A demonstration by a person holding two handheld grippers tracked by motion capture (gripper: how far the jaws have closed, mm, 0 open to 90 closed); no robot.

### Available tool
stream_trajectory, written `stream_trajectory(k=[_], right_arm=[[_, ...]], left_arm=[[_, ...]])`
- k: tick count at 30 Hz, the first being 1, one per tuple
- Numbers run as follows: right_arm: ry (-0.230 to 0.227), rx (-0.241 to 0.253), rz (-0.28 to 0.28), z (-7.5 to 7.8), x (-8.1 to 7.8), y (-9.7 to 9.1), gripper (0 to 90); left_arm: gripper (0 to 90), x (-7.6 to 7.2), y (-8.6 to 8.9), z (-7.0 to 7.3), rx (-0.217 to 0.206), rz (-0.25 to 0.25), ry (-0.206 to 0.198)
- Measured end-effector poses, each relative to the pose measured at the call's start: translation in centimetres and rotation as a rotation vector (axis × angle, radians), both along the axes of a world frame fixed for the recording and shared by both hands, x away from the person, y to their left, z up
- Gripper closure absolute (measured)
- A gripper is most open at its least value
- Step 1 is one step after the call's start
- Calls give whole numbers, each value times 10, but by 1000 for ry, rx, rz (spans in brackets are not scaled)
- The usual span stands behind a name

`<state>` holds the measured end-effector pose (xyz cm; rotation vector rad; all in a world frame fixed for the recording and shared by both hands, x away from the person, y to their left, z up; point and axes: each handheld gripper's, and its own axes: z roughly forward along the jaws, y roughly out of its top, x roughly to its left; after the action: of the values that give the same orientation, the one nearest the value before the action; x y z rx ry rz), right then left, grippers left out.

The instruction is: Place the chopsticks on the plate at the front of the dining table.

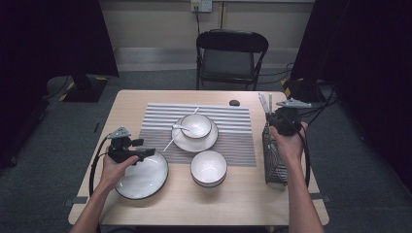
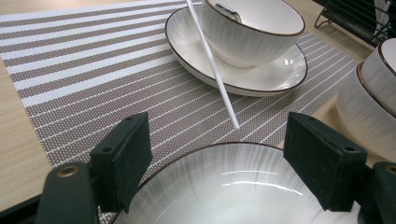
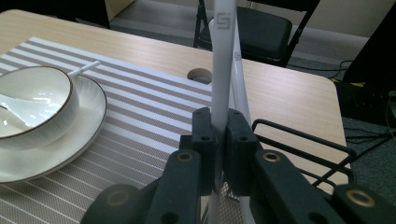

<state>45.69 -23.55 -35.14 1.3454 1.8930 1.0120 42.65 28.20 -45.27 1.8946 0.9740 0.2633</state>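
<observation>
Right gripper [image 3: 217, 158]: jaws closed on a white chopstick [image 3: 223, 70], which stands upright between the pads; a second white chopstick [image 3: 240, 93] stands just behind it. Both rise from the black wire basket [image 3: 303, 140] at the right edge of the table [image 1: 145, 97]. In the high view the right gripper [image 1: 284, 121] sits over the top of that basket [image 1: 274, 155], with the chopsticks [image 1: 265, 103] projecting above it.

Left gripper [image 2: 217, 158]: jaws spread wide, nothing between the pads. They hover over the far rim of the empty plate [image 2: 233, 186] at the near left of the table. In the high view this gripper [image 1: 131, 151] lies at the plate's [image 1: 143, 179] upper left edge.

Beyond it, on the striped placemat [image 2: 93, 79], a bowl [image 2: 252, 28] holding a spoon stands in a saucer [image 2: 261, 77]. One loose white chopstick [image 2: 212, 65] leans across the saucer's rim, its tip on the mat. An empty bowl [image 1: 208, 167] stands near the plate, apart from it.
</observation>
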Motion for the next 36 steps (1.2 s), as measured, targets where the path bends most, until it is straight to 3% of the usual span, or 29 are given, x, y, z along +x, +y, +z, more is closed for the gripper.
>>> stream_trajectory(k=[29,36], right_arm=[[-50,42,-33,5,-6,-5,848],[-65,53,-30,6,-6,-3,848]], left_arm=[[231,0,0,-1,21,3,-5],[224,-2,-4,0,51,-7,-30]])
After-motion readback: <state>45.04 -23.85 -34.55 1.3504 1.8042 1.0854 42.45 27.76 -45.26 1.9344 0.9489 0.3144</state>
